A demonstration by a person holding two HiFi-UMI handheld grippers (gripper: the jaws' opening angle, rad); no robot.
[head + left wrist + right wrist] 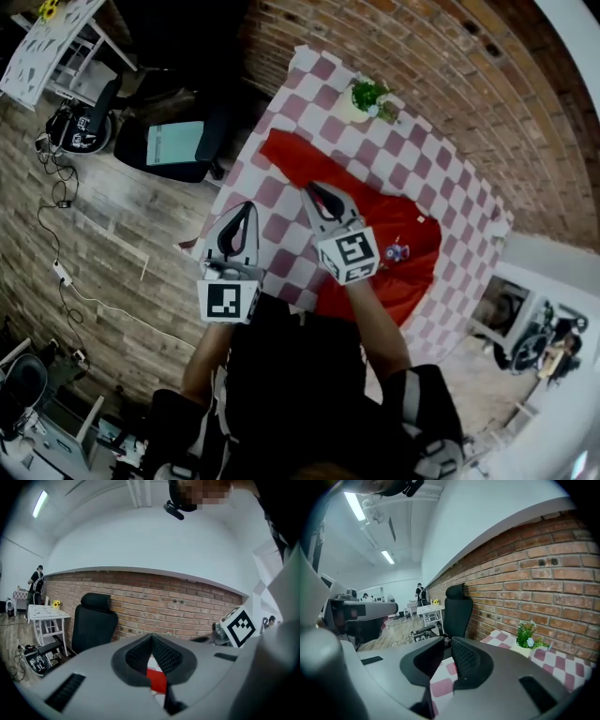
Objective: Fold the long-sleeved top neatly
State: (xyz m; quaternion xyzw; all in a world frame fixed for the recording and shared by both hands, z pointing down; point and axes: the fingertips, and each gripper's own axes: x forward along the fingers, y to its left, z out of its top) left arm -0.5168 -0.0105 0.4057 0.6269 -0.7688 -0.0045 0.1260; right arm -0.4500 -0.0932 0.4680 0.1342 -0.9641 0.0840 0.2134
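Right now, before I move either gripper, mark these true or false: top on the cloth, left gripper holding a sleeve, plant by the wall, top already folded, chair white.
1. The red long-sleeved top lies on the checkered tablecloth. True.
2. The left gripper is clamped on a sleeve. False: its jaws are together with nothing between them.
3. A potted plant stands on the table's edge by the brick wall. True.
4. The top is already folded into a neat rectangle. False: it lies spread out, with one sleeve stretched out flat.
5. The office chair is white. False: it is black.
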